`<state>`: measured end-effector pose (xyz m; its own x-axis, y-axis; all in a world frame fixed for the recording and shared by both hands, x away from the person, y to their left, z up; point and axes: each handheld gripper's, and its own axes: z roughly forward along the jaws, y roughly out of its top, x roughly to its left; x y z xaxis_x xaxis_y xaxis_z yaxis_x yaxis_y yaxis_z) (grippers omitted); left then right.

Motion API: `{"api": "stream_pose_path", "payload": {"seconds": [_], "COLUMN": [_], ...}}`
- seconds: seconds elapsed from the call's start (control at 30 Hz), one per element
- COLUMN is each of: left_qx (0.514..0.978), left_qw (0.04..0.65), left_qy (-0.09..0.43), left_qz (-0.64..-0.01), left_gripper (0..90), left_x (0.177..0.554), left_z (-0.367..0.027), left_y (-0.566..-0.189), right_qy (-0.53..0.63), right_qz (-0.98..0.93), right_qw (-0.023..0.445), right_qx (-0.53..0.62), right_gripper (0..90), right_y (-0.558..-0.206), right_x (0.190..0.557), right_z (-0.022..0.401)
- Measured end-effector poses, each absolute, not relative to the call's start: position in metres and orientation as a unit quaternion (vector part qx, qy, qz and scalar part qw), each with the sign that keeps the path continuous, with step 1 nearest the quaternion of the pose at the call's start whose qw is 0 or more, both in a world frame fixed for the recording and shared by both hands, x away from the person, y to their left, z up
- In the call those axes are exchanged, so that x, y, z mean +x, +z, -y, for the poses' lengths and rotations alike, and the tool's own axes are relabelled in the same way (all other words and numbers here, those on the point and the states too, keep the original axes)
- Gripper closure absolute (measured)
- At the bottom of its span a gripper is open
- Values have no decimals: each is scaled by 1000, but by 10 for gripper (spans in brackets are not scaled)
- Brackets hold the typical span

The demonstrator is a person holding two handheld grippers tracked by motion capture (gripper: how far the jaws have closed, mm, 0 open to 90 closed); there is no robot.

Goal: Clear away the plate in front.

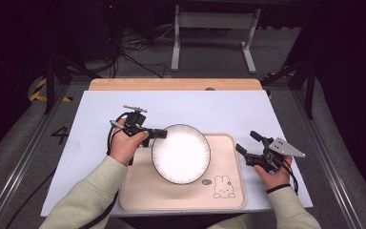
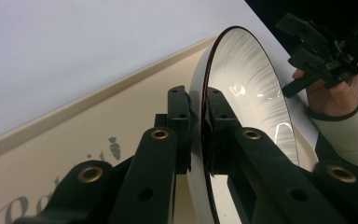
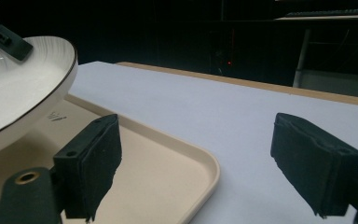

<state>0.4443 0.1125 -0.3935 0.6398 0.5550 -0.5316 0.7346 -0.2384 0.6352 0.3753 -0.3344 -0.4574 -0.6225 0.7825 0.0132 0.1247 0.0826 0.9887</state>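
My left hand-held gripper pinches the plate rim over the tray; my right hand-held gripper hangs wide beside it.

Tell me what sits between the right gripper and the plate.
Only bare tray surface and its rim separate the open right gripper from the plate, as the high view and the right gripper view show.

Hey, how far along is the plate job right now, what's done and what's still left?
Done: the left gripper has its jaws clamped on the rim of the plate.
In hand: the plate is held over the beige tray; in the right gripper view it looks tilted, though whether its far edge touches is unclear.
Left: setting it flat and letting go. The right gripper waits open beside the tray.
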Motion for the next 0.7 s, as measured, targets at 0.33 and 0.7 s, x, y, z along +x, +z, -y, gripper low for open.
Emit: {"api": "stream_pose_path", "payload": {"seconds": [0.33,0.7], "left_qx": [790,793], "left_qw": [448,443], "left_qy": [-118,-130], "left_qz": [-402,-398], "left_gripper": [832,829], "left_x": [443,444], "left_z": [-105,-98], "left_y": [-405,-416], "right_qy": [590,590], "right_qz": [-681,-681], "right_qw": [279,280], "right_qx": [332,332], "right_gripper": [164,163], "right_y": [-457,-457], "right_x": [375,375], "right_z": [334,334]}}
